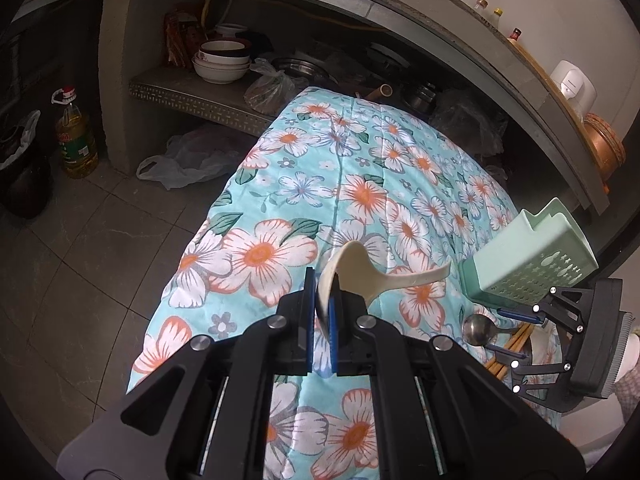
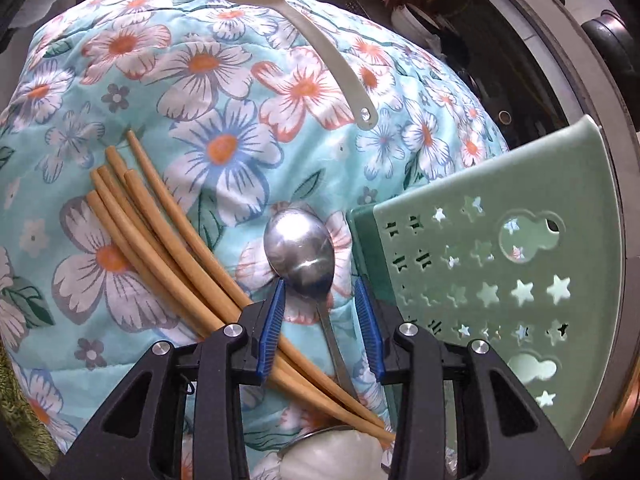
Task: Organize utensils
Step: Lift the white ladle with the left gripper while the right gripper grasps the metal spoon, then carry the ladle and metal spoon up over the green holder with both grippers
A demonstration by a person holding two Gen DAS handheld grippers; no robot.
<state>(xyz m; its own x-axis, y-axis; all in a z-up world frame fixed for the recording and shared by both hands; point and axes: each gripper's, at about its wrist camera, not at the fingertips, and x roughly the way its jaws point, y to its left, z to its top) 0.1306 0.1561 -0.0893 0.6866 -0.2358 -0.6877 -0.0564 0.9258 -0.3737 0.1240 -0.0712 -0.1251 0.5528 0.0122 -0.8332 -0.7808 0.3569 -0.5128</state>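
Surface: a quilted floral cloth (image 1: 352, 184), turquoise with white and orange flowers, drapes over a raised mound that fills the middle of both views.
Room: grey floor tiles on the left; a concrete shelf (image 1: 192, 94) at the far side holds stacked bowls (image 1: 221, 60) and plastic bags; a bottle of cooking oil (image 1: 76, 140) stands on the floor at the far left.
Left gripper (image 1: 323, 308): jaws nearly shut, clamped on the bowl edge of a cream plastic spoon (image 1: 376, 276), whose handle sticks out to the right above the cloth.
Right gripper (image 2: 320, 320): jaws part open, one pad on each side of the metal spoon (image 2: 300, 248); neither pad visibly presses on it.
Metal spoon: lies on the cloth, bowl pointing far, just left of the green holder.
Chopsticks (image 2: 160, 240): a wooden bundle lying on the cloth left of the metal spoon, their near ends running under the right gripper.
Green utensil holder (image 2: 500, 272): pale plastic with star cut-outs, lying on its side at the right edge of the cloth.
Hidden: what lies beneath the cloth; the spoon's handle end and the chopsticks' near tips behind the right gripper.
Hard to make out: a whitish object (image 2: 336, 456) at the near edge of the right wrist view, partly cut off.
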